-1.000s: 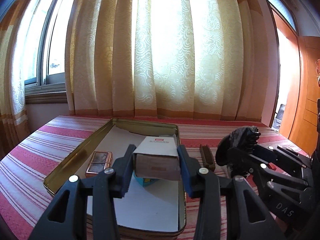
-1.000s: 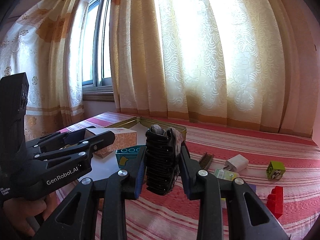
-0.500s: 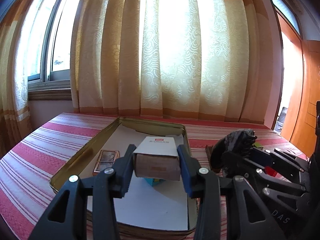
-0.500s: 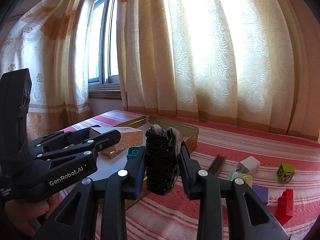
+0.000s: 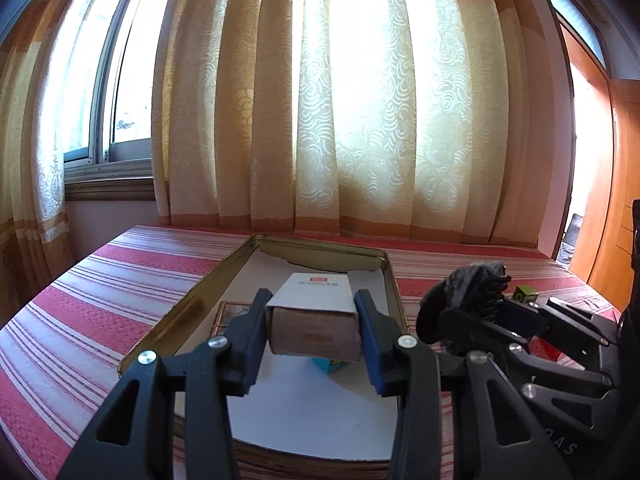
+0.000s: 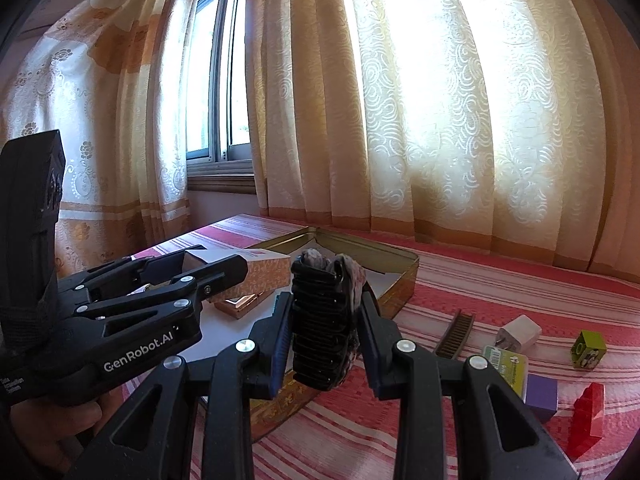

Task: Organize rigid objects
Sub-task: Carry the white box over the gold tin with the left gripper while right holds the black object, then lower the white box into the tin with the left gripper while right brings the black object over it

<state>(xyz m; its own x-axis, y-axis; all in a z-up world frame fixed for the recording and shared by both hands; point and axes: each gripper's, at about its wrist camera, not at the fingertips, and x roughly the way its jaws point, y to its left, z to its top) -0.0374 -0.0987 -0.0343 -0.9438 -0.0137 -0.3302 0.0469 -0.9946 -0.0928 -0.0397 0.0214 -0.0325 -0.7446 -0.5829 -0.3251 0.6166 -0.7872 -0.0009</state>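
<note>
Left wrist view, patterned tan cardboard box (image 5: 316, 320), white open flap

The left hand-held gripper (image 5: 314, 330) clamps a small cardboard box with a white top flap and patterned brown sides (image 5: 316, 316) between its blue-padded fingers (image 5: 370, 336), above a shallow rectangular gold metal tin lined with white paper (image 5: 188, 312). A copper-coloured flat case (image 5: 230, 314) lies inside the tin near its left wall, and a teal block (image 5: 330, 365) peeks out under the box. The tin rests on a red-and-white striped surface (image 5: 100, 292). At right, the right hand-held gripper (image 5: 476, 312) grips a dark ribbed object (image 5: 472, 284); a small green cube (image 5: 525, 293) sits behind it, toward the surface's far right corner.
</note>
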